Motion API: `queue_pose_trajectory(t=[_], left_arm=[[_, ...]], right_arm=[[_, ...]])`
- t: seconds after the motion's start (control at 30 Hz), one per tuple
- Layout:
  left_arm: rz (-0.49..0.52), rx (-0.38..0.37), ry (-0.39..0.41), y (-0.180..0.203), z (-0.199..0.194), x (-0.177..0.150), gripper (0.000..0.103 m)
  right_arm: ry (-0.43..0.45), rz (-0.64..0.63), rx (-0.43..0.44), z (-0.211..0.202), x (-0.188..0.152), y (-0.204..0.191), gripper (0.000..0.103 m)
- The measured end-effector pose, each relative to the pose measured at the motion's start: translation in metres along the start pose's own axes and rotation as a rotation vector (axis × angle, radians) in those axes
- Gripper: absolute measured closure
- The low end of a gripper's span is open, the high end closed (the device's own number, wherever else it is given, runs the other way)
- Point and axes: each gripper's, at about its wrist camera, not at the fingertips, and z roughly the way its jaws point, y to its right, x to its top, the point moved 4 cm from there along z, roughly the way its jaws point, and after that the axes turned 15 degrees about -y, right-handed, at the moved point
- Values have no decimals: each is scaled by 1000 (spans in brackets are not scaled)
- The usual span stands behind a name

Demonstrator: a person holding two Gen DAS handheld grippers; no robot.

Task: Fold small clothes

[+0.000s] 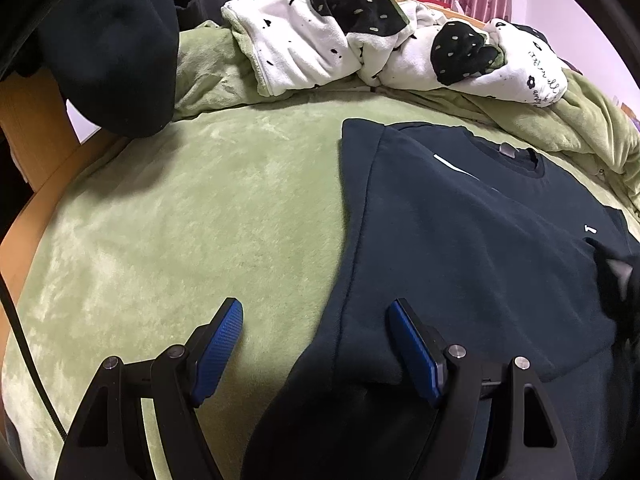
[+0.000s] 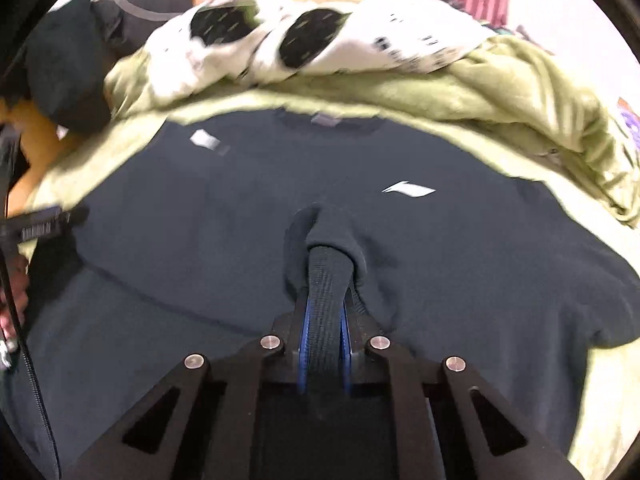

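Green fleece blanket [image 1: 200,208] covers the bed; wide clear room left. Dark sweatshirt [image 1: 460,240] lies flat right of centre: soft, floppy, best taken by hems and cuffs. Right gripper [image 2: 324,320] clenched on ribbed cuff [image 2: 326,276]. Left gripper [image 1: 316,344] released, straddling the sweatshirt's near-left edge.

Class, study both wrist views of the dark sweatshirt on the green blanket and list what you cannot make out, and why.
- Sweatshirt hem: right wrist view, hidden behind the right claw, shut on a ribbed cuff.
- Collar label: right wrist view, motion blur; no text readable.
- Writing on the white patterned blanket: left wrist view, too small.
- Sweatshirt's far side: left wrist view, cut off by the edge; the left claw is open.
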Motion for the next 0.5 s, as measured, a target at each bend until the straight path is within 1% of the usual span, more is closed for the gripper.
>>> queue_pose_trajectory(t=[0.07, 0.13, 0.17, 0.2, 0.23, 0.33, 0.37, 0.43, 0.47, 0.5], left_arm=[[-10, -3, -3, 0, 1, 0, 29], [-9, -1, 1, 0, 2, 0, 29], [-5, 3, 3, 1, 2, 0, 29], [-1, 7, 6, 1, 2, 0, 29], [3, 12, 9, 1, 3, 0, 29], [8, 18, 17, 3, 3, 0, 29], [9, 18, 17, 3, 3, 0, 29], [9, 19, 18, 3, 4, 0, 29], [9, 18, 17, 4, 4, 0, 29], [10, 18, 17, 4, 4, 0, 29]], right_arm=[[20, 50, 4, -11, 9, 28, 91], [36, 123, -11, -20, 14, 64, 91], [38, 147, -26, -22, 17, 77, 90], [37, 180, -51, -22, 18, 96, 85], [32, 211, -74, -21, 18, 114, 83], [25, 271, -135, -17, 15, 147, 81], [22, 289, -125, -15, 13, 157, 81], [14, 305, -84, -13, 10, 163, 75], [16, 305, -74, -12, 9, 163, 64], [20, 300, -68, -12, 8, 161, 51]])
